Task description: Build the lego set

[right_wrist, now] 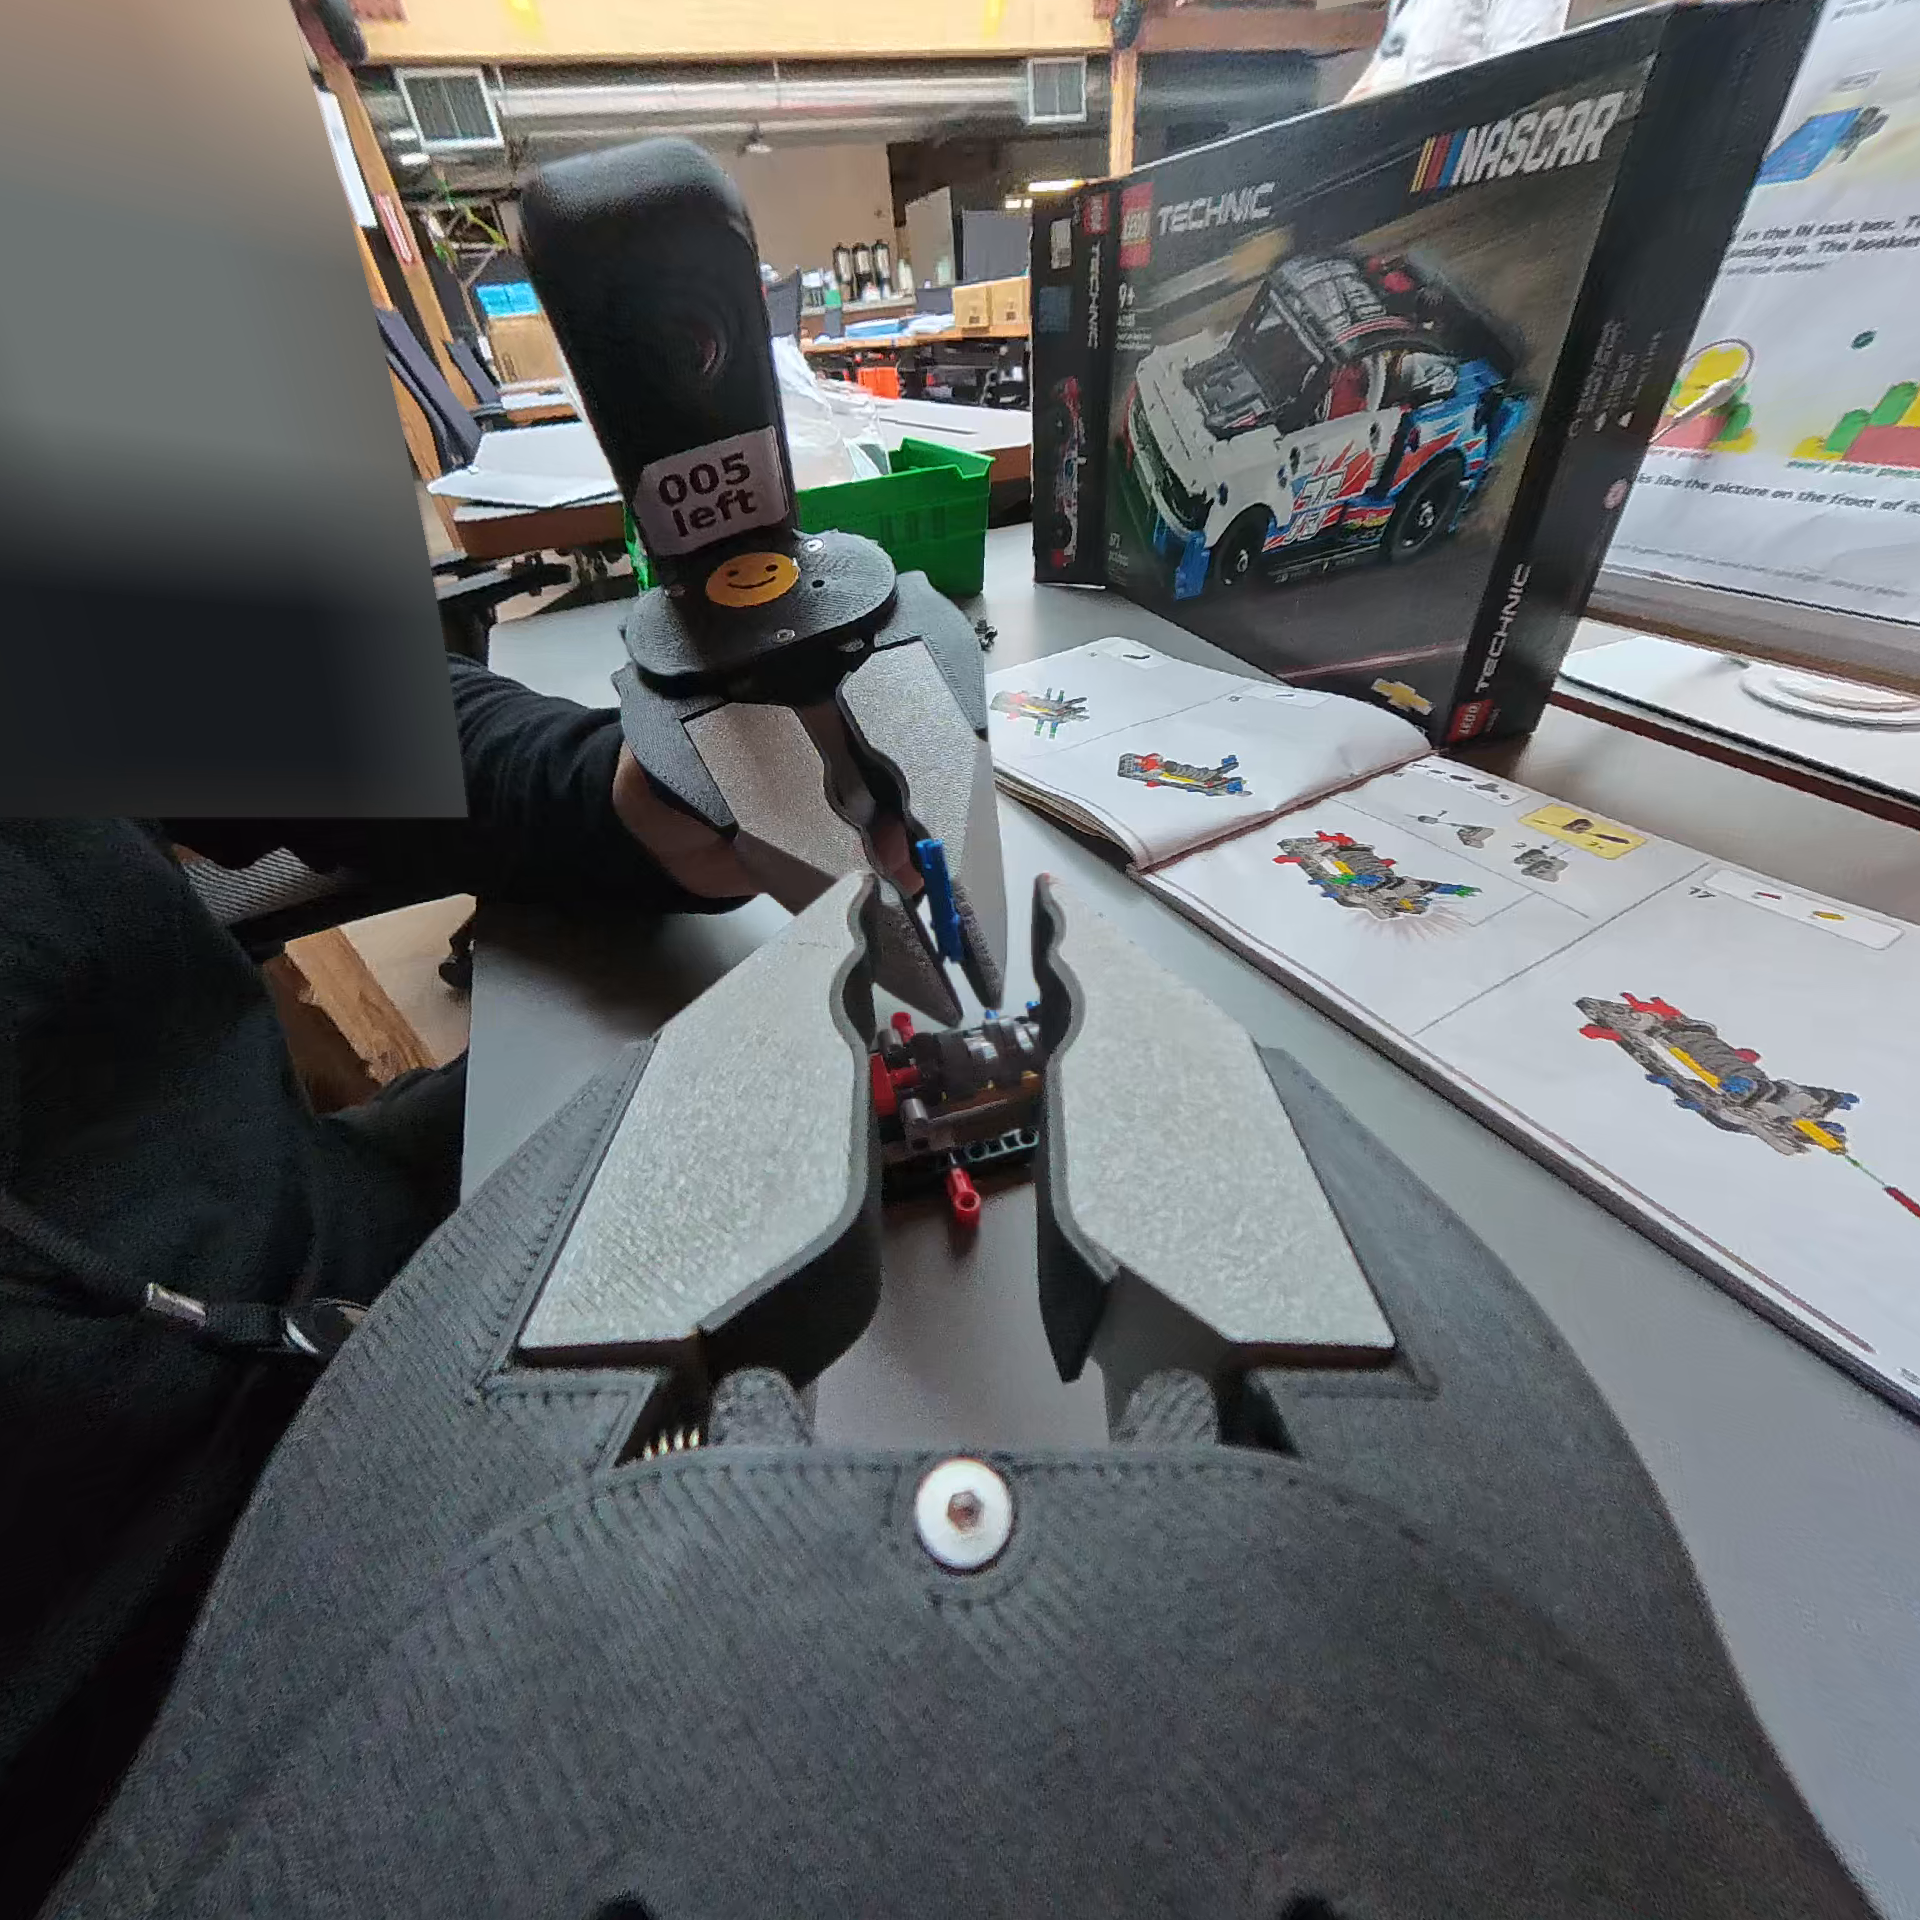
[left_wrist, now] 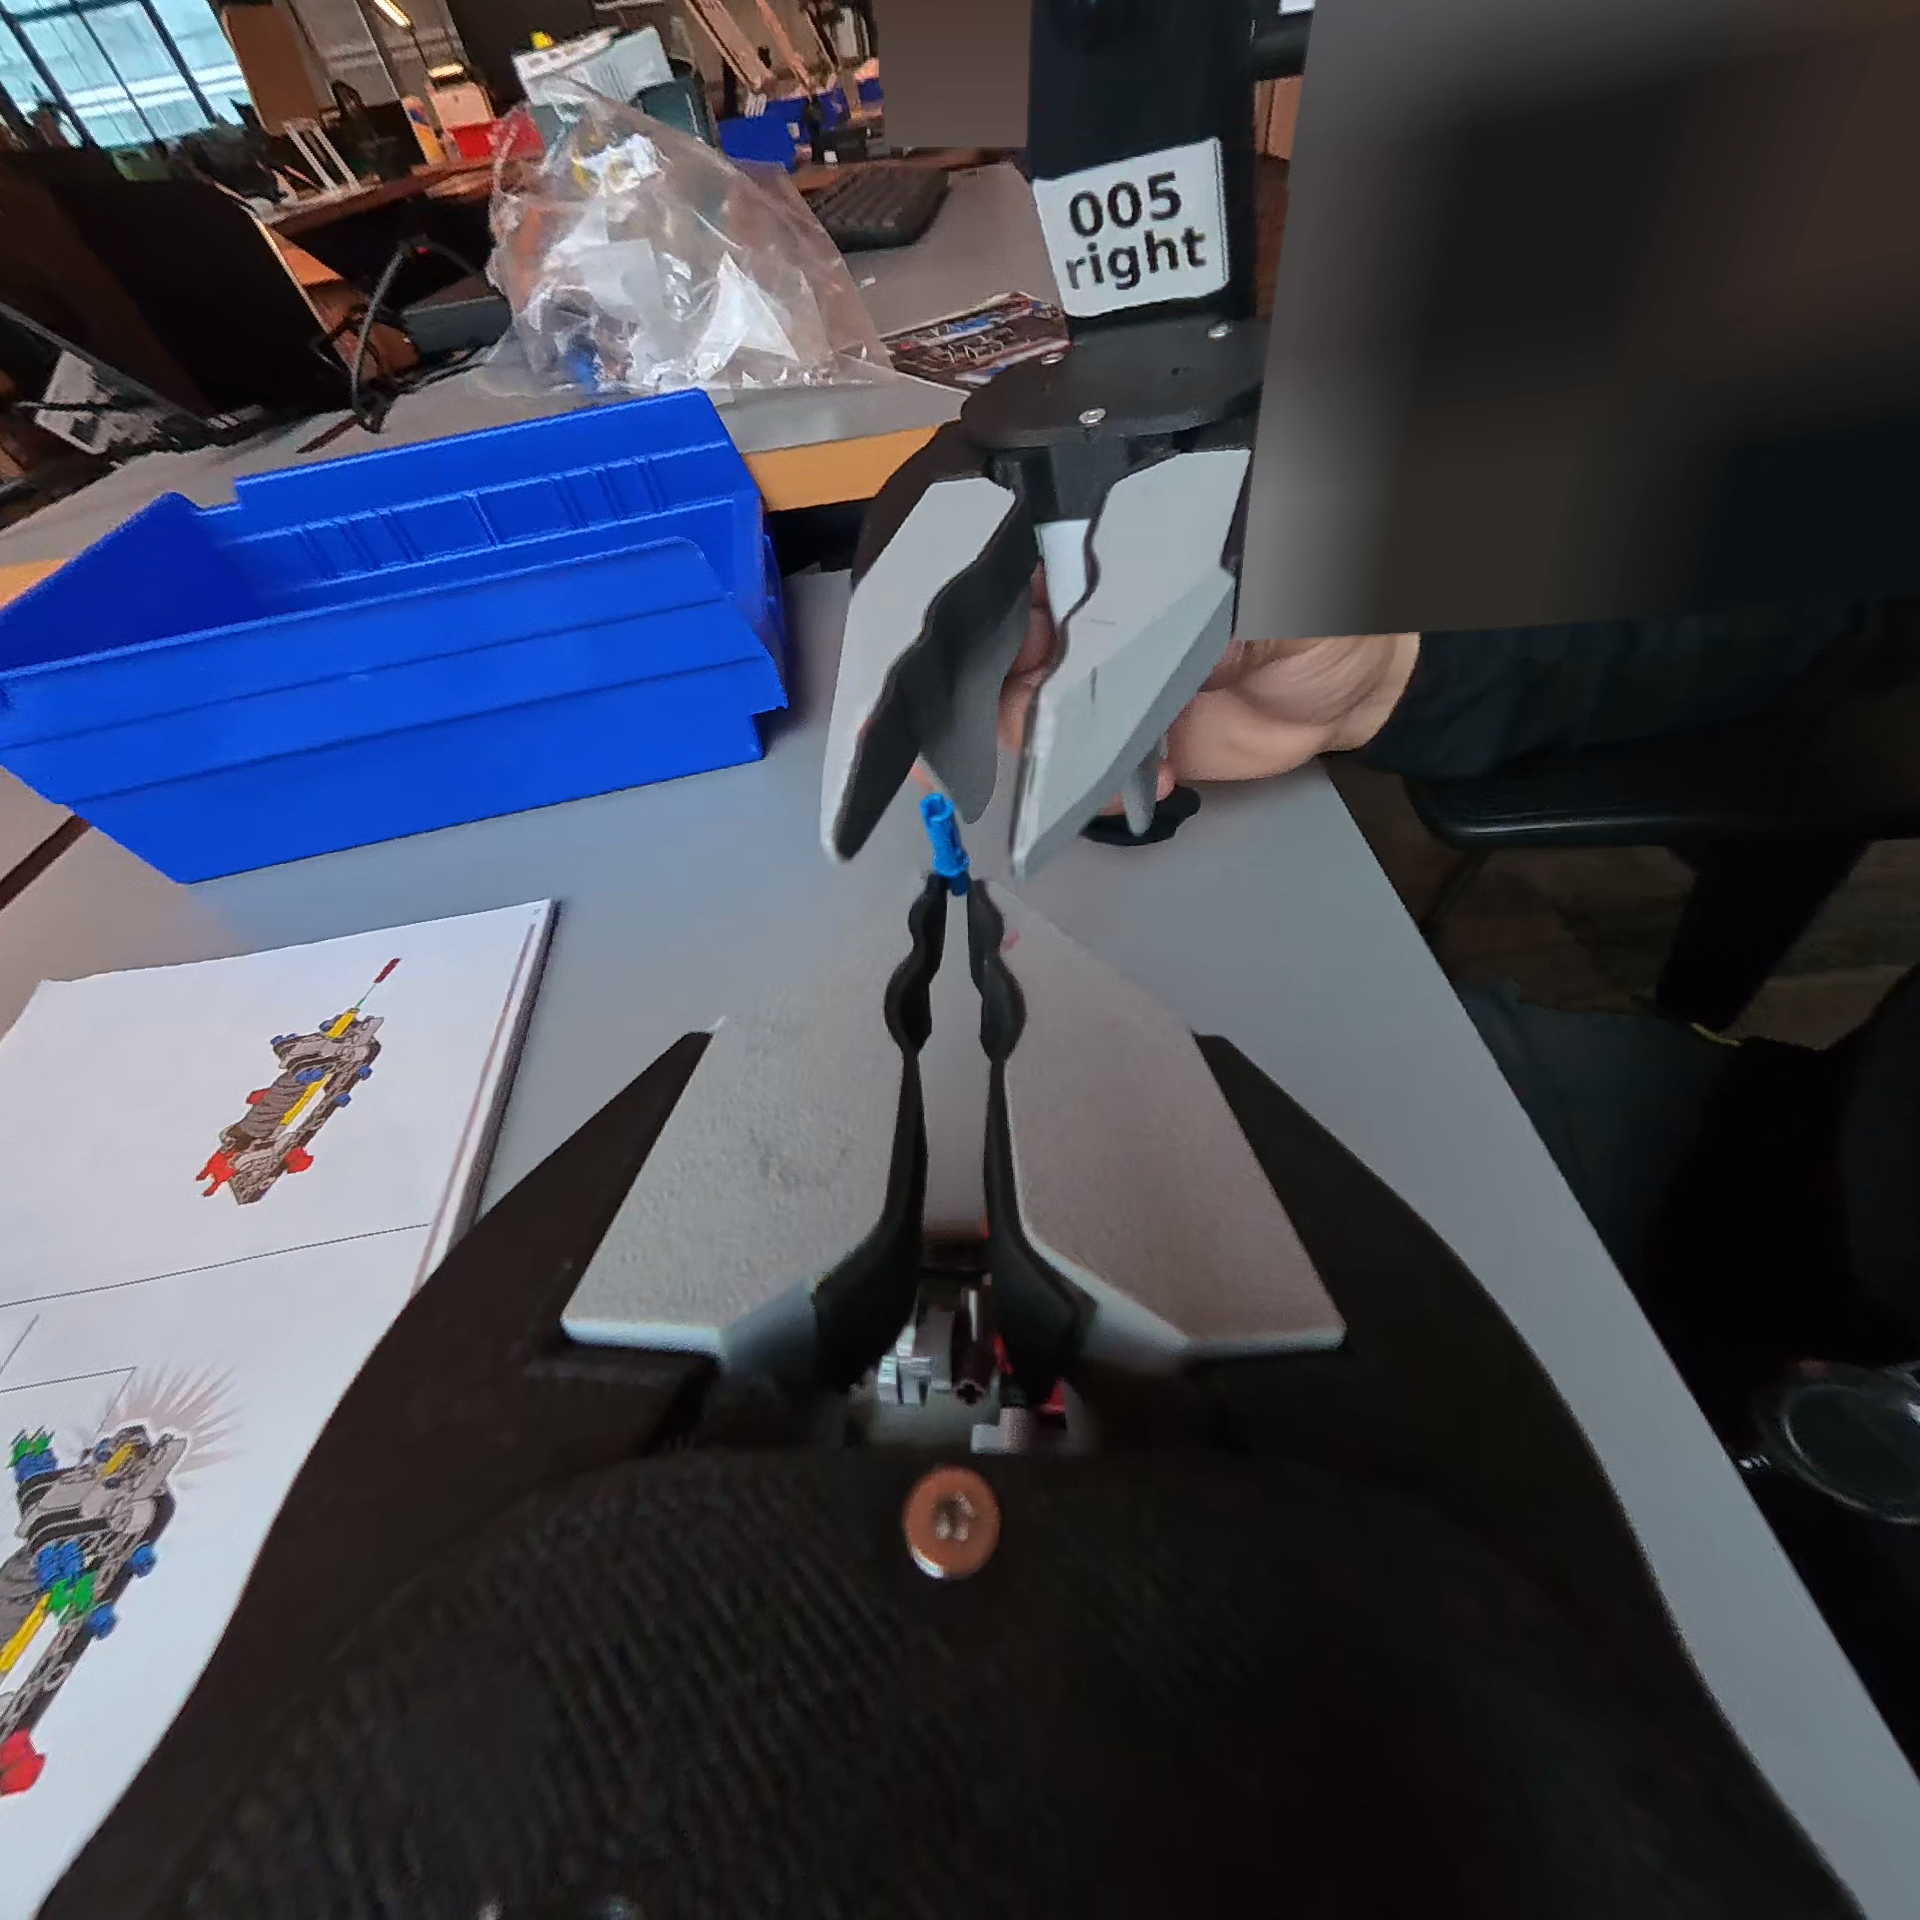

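My left gripper (left_wrist: 956, 896) is shut on a small blue pin (left_wrist: 945, 831), which sticks out past its tips. In the right wrist view the left gripper (right_wrist: 971, 997) points down with the blue pin (right_wrist: 940, 904) just above a small grey, black and red lego assembly (right_wrist: 956, 1081) on the grey table. My right gripper (right_wrist: 951, 906) is open and empty, its fingers on either side of the assembly and the pin. In the left wrist view the right gripper (left_wrist: 933, 854) hangs open around the pin. The assembly (left_wrist: 940, 1361) shows low between my left fingers.
An open instruction booklet (right_wrist: 1558, 935) lies to the right of the assembly, with the set's box (right_wrist: 1351, 416) standing behind it and a green bin (right_wrist: 914, 499) beyond. A blue bin (left_wrist: 395, 644) and a clear bag of parts (left_wrist: 665, 260) sit on the far side. The table edge (left_wrist: 1455, 987) is near. The tips of both grippers are at nearly the same place.
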The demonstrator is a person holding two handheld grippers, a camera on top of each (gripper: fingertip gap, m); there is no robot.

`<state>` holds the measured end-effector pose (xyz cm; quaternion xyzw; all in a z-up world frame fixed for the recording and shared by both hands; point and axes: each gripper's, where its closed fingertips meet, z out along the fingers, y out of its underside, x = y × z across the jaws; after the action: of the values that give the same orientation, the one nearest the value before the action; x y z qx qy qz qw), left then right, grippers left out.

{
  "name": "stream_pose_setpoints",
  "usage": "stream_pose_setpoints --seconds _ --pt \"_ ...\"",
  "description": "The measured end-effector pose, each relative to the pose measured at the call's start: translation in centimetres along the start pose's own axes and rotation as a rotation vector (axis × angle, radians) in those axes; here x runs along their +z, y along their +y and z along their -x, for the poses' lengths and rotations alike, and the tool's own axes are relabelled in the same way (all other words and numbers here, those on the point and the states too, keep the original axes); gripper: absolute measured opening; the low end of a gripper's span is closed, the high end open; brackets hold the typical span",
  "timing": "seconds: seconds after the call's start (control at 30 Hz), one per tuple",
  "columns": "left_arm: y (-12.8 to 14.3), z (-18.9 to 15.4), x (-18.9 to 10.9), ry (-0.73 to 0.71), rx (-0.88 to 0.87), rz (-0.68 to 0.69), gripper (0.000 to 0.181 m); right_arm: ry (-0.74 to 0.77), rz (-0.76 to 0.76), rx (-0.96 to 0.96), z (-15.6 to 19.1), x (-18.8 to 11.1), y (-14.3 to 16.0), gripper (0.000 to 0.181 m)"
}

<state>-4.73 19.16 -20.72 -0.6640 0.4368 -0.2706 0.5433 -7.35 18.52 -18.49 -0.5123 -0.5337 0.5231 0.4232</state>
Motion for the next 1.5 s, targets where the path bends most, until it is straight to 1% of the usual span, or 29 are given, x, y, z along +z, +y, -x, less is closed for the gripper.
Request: stream_pose_setpoints --seconds 0.1,0.17,0.2,0.27,0.37,0.43,0.47,0.53,0.6,0.67,0.73,0.83,0.93,1.0,1.07,1.1,1.27,1.4,1.5 --pt "0.1 0.4 -0.2 -0.018 0.023 -0.003 0.001 0.001 -0.034 0.012 -0.5 -0.9 -0.5 0.021" --pt "0.3 0.2 0.0 -0.011 0.032 0.017 0.001 0.0 -0.028 0.004 -0.4 -0.8 -0.4 0.019" --pt "0.5 0.0 0.2 -0.012 0.04 0.036 0.001 -0.004 -0.016 -0.013 -0.2 -0.6 -0.3 0.016" --pt "0.7 -0.3 0.5 -0.011 0.057 0.053 0.002 0.003 0.027 -0.078 0.2 -0.1 0.3 0.001" --pt "1.5 -0.1 0.7 -0.026 0.059 0.096 0.001 0.063 0.094 -0.165 0.0 0.4 1.1 0.001" --pt "2.4 0.4 0.8 -0.033 0.055 0.135 0.001 0.137 0.138 -0.185 -1.1 0.3 1.6 0.0" --pt "3.2 1.1 0.7 -0.068 0.07 0.186 0.009 0.18 0.152 -0.176 -1.9 0.1 1.7 0.0" --pt "4.5 2.7 0.4 -0.169 0.147 0.281 0.022 0.208 0.149 -0.055 -3.2 -0.3 2.2 0.0" --pt "4.4 3.4 0.2 -0.235 0.254 0.313 0.034 0.154 0.108 0.154 -3.7 -0.5 2.6 0.001" --pt "3.8 3.3 0.2 -0.287 0.374 0.304 0.035 0.079 0.099 0.349 -3.9 -0.5 3.4 0.0" --pt "3.0 2.6 0.5 -0.294 0.46 0.263 0.034 0.006 0.069 0.48 -3.7 -0.4 3.6 0.0" --pt "2.6 1.9 0.8 -0.298 0.51 0.255 0.035 -0.038 0.031 0.585 -3.5 -0.1 3.5 0.0" --pt "2.8 2.5 0.7 -0.344 0.502 0.276 0.041 -0.087 -0.04 0.691 -3.1 0.3 2.8 0.0" --pt "2.6 2.4 0.7 -0.342 0.502 0.265 0.039 -0.11 -0.07 0.734 -2.8 0.6 2.6 0.0" --pt "2.3 2.5 0.5 -0.362 0.528 0.259 0.024 -0.131 -0.086 0.76 -2.5 0.8 2.5 0.0" --pt "2.1 2.5 0.4 -0.375 0.545 0.257 0.023 -0.135 -0.097 0.767 -2.4 0.9 2.4 0.001" --pt "2.1 2.7 0.3 -0.392 0.536 0.255 0.024 -0.11 -0.11 0.751 -2.6 1.1 2.4 0.0" --pt "1.8 2.5 0.3 -0.381 0.506 0.222 0.026 -0.11 -0.139 0.757 -2.5 1.3 2.3 0.0" --pt "2.0 2.5 0.3 -0.377 0.498 0.223 0.024 -0.107 -0.133 0.751 -2.4 1.5 2.4 0.0"
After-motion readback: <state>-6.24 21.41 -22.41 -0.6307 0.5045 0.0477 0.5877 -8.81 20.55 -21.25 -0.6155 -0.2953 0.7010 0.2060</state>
